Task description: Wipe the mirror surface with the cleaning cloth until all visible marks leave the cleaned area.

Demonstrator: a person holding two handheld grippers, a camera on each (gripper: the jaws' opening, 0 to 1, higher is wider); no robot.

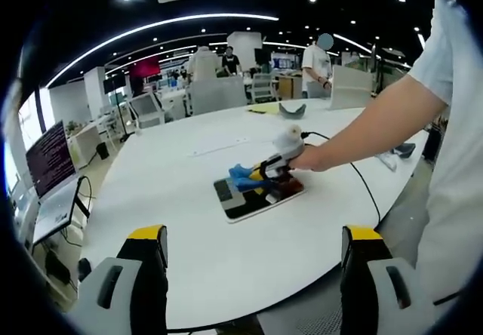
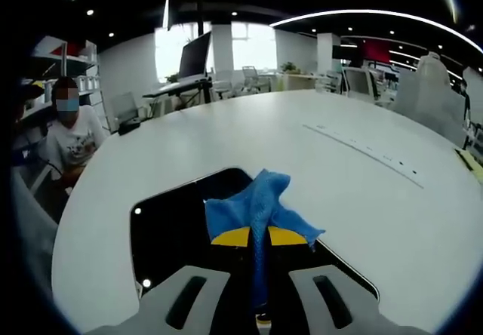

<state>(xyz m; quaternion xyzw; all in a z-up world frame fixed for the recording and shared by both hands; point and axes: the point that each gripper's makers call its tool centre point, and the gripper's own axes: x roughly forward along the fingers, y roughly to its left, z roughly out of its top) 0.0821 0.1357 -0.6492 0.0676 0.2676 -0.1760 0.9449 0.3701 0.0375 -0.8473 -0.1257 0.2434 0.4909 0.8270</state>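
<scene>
Right gripper [image 2: 258,238] is pinching the blue cloth [image 2: 255,203] over the mirror [image 2: 170,225], near its far edge. Left gripper [image 1: 253,256] is hanging wide apart off the table [image 1: 173,176] edge. Open tabletop is lying all round the mirror. Person's hand [image 1: 313,158] is reaching in, arm extended.

- Bright, even office light here, pouring from long ceiling strips [image 1: 158,27] and small round spots overhead.
- The white counter [image 1: 189,192] throws that light back hard, close to washed out in my left gripper view.
- Windows [image 2: 241,48] blow out to pure white in my right gripper view.
- The mirror [image 2: 173,229] reads near black, catching two tiny spot reflections.
- Shadows are soft and short, just a faint one under the arm.
- Fisheye bends the ceiling lines and the counter edge into arcs; my own fingers [image 1: 143,275] at the bottom look soft and oversized.
</scene>
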